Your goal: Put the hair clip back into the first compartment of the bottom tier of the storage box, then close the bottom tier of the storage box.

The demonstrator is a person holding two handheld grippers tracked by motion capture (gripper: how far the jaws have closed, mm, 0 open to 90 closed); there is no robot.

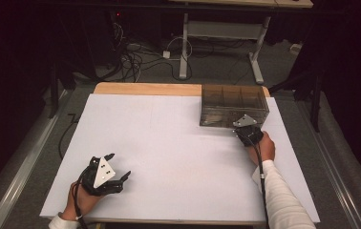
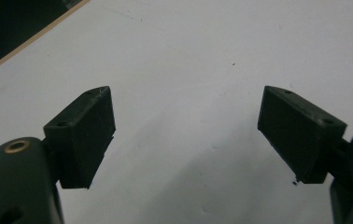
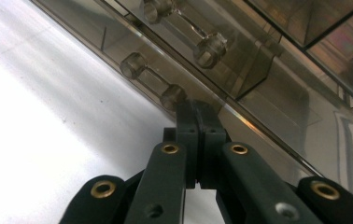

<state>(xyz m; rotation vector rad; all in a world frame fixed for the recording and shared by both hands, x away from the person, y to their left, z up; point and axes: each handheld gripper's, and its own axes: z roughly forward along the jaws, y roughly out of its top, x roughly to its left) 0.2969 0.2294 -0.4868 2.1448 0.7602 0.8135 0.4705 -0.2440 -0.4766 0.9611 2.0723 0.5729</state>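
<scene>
High overhead, facing forward; tool cameras close — shared white table.

Both grippers are black linkage tools, each topped by a grey three-cornered plate with small dark screw dots. The left gripper has blocky, wedge-shaped black jaws with small holes in their upper faces, carried on rounded arms with brass-ringed pivots. The right gripper has flat black links, four brass bushings and one silver screw head. A black cable trails from each gripper along the forearm. The person wears long white sleeves, the left cuff just visible
</scene>
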